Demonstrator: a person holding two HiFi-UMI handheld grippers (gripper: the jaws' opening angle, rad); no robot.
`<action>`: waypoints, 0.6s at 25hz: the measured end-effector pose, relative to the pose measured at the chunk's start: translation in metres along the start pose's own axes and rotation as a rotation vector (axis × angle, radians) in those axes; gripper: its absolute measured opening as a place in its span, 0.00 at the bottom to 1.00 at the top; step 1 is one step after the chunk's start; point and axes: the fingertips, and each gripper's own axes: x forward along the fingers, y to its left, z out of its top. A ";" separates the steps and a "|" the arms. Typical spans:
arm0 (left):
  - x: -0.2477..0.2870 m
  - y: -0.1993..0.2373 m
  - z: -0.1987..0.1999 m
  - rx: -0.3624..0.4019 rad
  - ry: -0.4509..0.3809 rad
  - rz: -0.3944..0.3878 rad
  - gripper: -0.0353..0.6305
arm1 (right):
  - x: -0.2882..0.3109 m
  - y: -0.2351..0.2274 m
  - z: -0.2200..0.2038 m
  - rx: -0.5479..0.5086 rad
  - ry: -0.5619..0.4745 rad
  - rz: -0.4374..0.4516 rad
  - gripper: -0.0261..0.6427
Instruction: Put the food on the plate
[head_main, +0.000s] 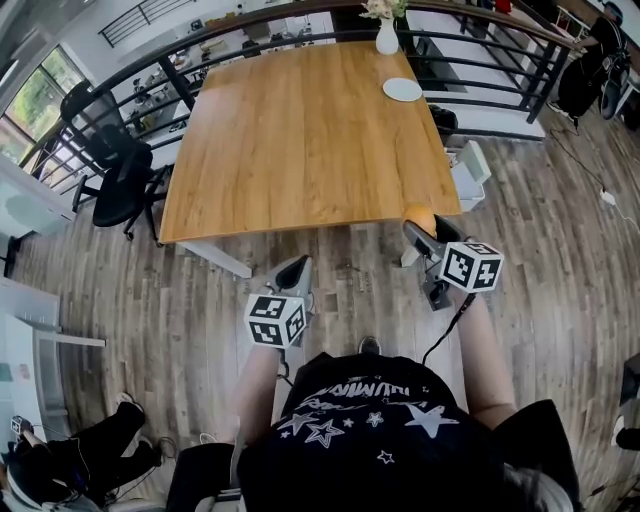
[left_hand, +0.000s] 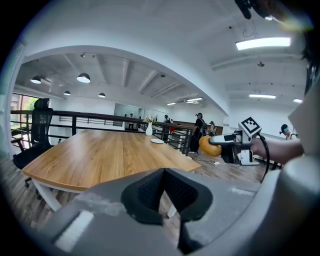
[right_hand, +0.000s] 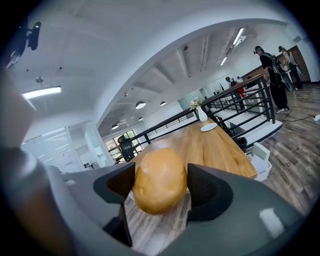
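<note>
While the right gripper (head_main: 422, 232) grasps a yellow-brown potato (right_hand: 159, 180) between its widely spread pads, just off the desk's (head_main: 300, 140) near right corner and above the wooden floor (head_main: 200, 310), the left gripper (left_hand: 162, 176) is clenched on nothing, short of the near edge. A white plate (head_main: 402, 89) lies by the far right corner, beside a vase (head_main: 387, 38).

One rounded, tan-skinned potato (right_hand: 157, 175) sat clamped between the dark grey padded jaws of the right gripper (right_hand: 161, 186), over a grey wood-plank floor (right_hand: 295, 150). Beyond lay a long light-brown wooden table (right_hand: 210, 147). At its far end stood a round white plate (right_hand: 209, 127) and a white vase (right_hand: 202, 115) of flowers, with a black metal railing (right_hand: 240, 102) alongside.
</note>
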 end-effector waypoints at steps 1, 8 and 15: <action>0.005 -0.003 0.001 0.005 0.003 -0.002 0.05 | -0.001 -0.006 0.003 0.000 0.004 -0.002 0.53; 0.024 -0.011 0.008 -0.004 0.015 0.002 0.05 | -0.002 -0.036 0.024 0.009 -0.004 -0.008 0.53; 0.050 -0.006 0.005 -0.008 0.042 -0.022 0.05 | 0.006 -0.066 0.016 0.039 0.034 -0.047 0.53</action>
